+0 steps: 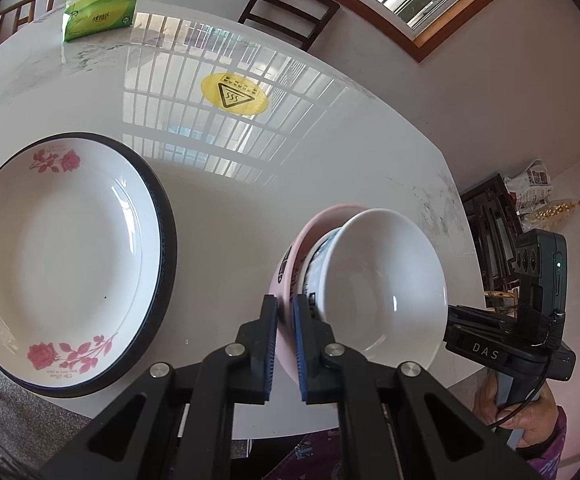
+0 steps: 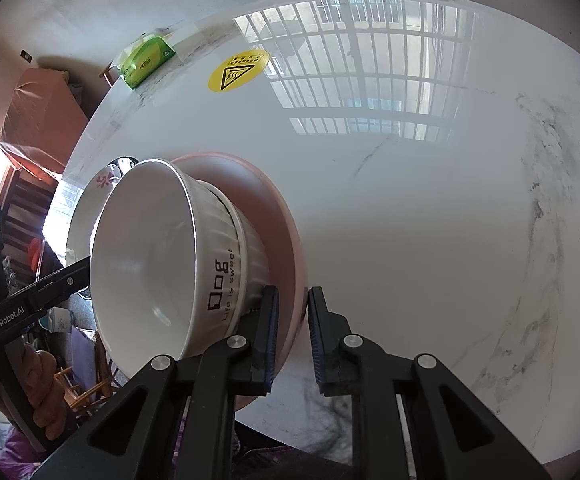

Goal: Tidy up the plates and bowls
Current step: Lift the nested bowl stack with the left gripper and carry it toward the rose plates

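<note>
A pink plate [image 1: 290, 264] carries two nested white bowls [image 1: 382, 280]. My left gripper [image 1: 285, 344] is shut on the plate's rim on one side. My right gripper [image 2: 293, 340] grips the opposite rim of the same pink plate [image 2: 278, 208]; its outer finger shows a small gap to the rim. The top bowl [image 2: 146, 256] is ribbed and printed "Life is sweet". A white plate with pink roses and a dark rim [image 1: 62, 260] lies on the table left of the stack; it also shows in the right wrist view [image 2: 90, 200].
The round white marble table [image 2: 430, 200] has a yellow hot-surface sticker [image 1: 234, 94] at its middle and a green tissue pack [image 1: 98, 14] at the far edge. Dark wooden chairs [image 1: 290, 8] stand behind the table. The table's near edge is right below both grippers.
</note>
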`<state>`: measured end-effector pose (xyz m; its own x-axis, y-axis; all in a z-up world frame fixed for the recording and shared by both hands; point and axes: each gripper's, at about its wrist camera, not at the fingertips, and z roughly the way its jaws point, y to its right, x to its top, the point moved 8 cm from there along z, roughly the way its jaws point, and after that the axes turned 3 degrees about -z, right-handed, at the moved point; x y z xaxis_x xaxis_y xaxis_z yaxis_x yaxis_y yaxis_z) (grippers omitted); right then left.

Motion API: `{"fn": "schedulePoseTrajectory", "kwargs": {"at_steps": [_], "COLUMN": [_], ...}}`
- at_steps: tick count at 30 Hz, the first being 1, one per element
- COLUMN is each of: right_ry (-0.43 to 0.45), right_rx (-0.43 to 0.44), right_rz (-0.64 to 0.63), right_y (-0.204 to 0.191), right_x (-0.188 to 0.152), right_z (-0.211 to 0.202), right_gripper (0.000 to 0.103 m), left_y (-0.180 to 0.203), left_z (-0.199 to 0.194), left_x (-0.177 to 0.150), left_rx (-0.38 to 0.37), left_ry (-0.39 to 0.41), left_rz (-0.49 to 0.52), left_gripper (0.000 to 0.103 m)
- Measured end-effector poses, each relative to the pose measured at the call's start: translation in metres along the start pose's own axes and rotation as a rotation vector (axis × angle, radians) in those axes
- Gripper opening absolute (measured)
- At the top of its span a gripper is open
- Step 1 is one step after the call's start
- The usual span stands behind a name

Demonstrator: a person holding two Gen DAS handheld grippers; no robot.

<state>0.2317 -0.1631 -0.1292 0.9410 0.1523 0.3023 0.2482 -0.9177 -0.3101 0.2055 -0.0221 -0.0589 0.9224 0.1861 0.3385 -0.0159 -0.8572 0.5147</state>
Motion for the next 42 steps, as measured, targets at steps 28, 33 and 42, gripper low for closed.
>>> {"fn": "schedulePoseTrajectory", "kwargs": {"at_steps": [28, 33, 42], "right_ry": [0.005, 0.018, 0.042], "right_rx": [-0.010, 0.001, 0.020], "right_rz": [-0.016, -0.005, 0.017], "right_y": [0.002, 0.003, 0.006], "right_x": [0.000, -0.004, -0.005], "right_z": [0.002, 0.001, -0.003], "right_gripper": [0.016, 0.016, 0.016], "left_y": [0.001, 0.002, 0.001], "left_z": [0.013, 0.010, 0.011], "left_x": [-0.017, -0.019, -0.017], "left_rx": [0.013, 0.004, -0.001], "left_ry": [-0.009, 0.035, 0.041], "left_rz": [-0.105, -0.082, -0.084], "left_gripper": [0.011, 0.011, 0.011]}}
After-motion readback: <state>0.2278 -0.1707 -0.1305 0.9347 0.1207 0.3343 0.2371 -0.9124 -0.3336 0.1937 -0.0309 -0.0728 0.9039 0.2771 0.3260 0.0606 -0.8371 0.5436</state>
